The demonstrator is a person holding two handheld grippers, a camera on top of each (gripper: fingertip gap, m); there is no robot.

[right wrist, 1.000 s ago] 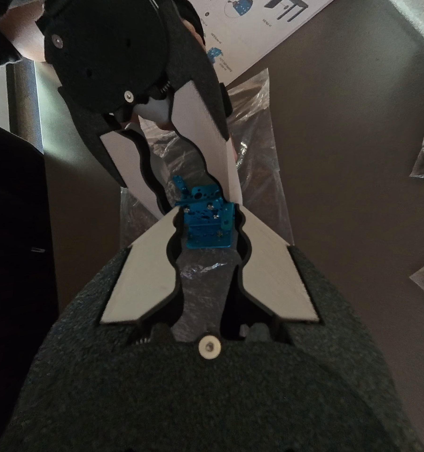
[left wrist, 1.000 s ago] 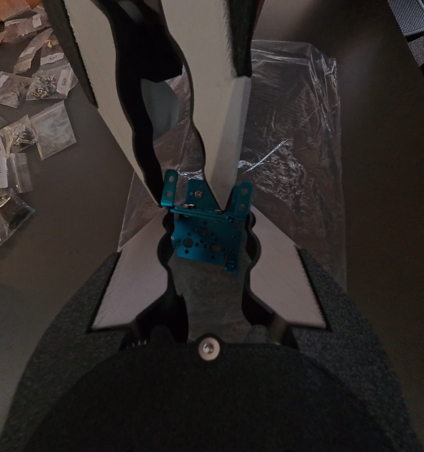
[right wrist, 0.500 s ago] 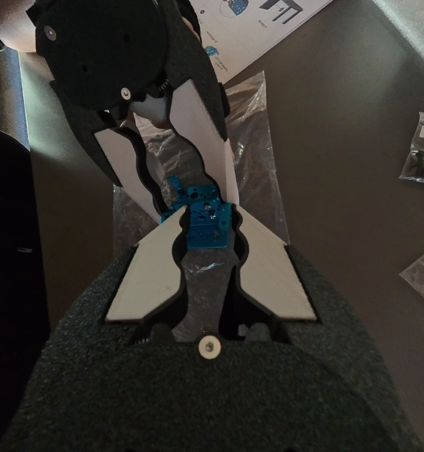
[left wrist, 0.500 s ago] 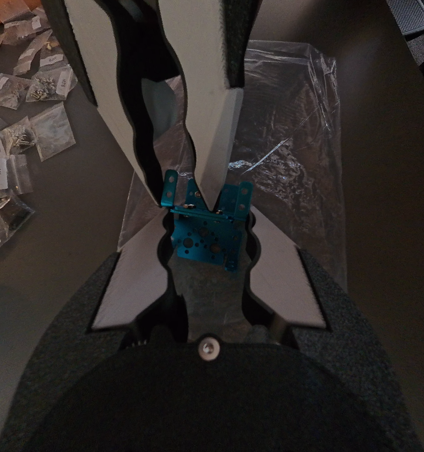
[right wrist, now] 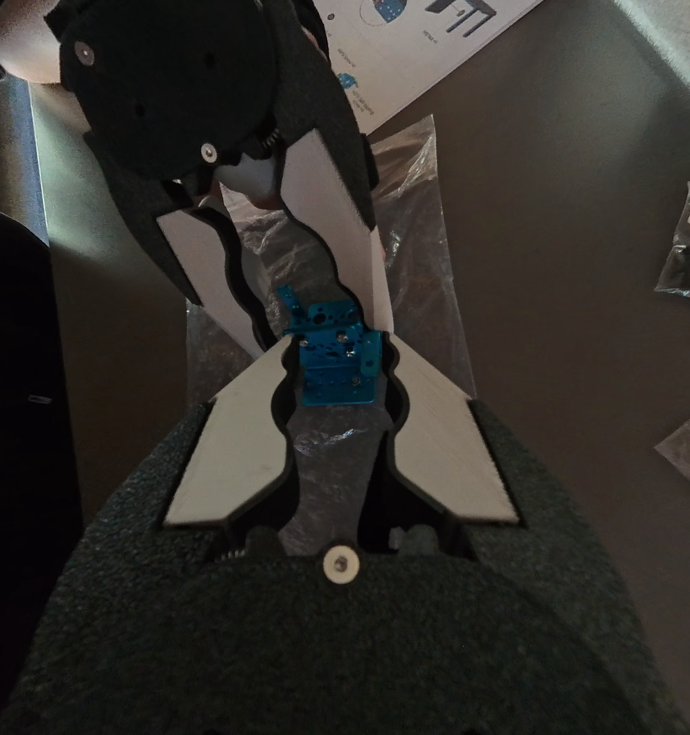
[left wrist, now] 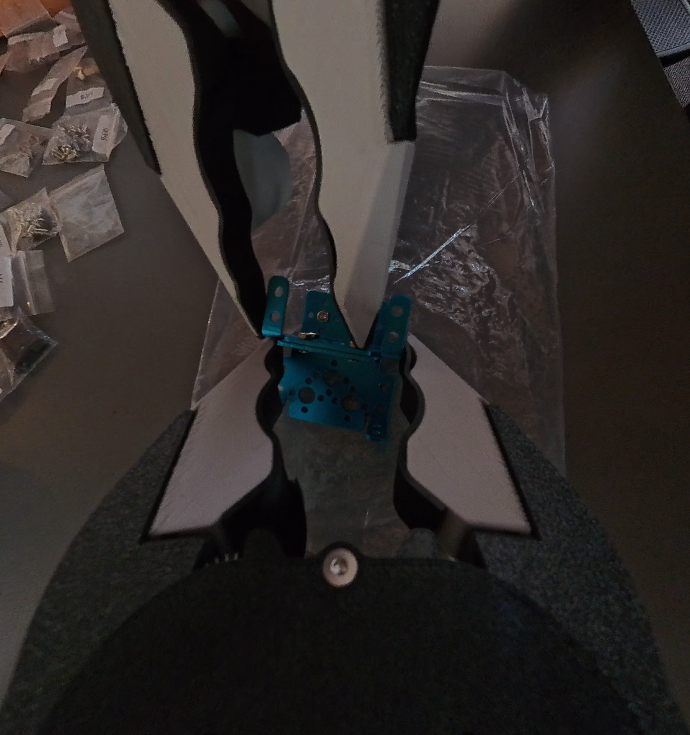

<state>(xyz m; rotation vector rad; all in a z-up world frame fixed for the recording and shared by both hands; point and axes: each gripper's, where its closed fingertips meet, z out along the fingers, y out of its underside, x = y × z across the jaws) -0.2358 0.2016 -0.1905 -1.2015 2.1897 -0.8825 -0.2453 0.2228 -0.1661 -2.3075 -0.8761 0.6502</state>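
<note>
Change: since a second ago the far gripper's fingers have shifted slightly over the blue part; the bracket itself looks unmoved.

Left wrist view: left gripper pinches the blue metal bracket between its fingertips, above a clear plastic bag on the dark table. The right gripper reaches in from above, fingers straddling the bracket's upright tabs. Small bags of screws lie well apart, at the left.

Right wrist view: right gripper has its fingers narrowly spread about the bracket; whether they press it, I cannot tell. Opposite, the left gripper meets the same piece. A printed sheet lies beyond, and more bags at the right.
</note>
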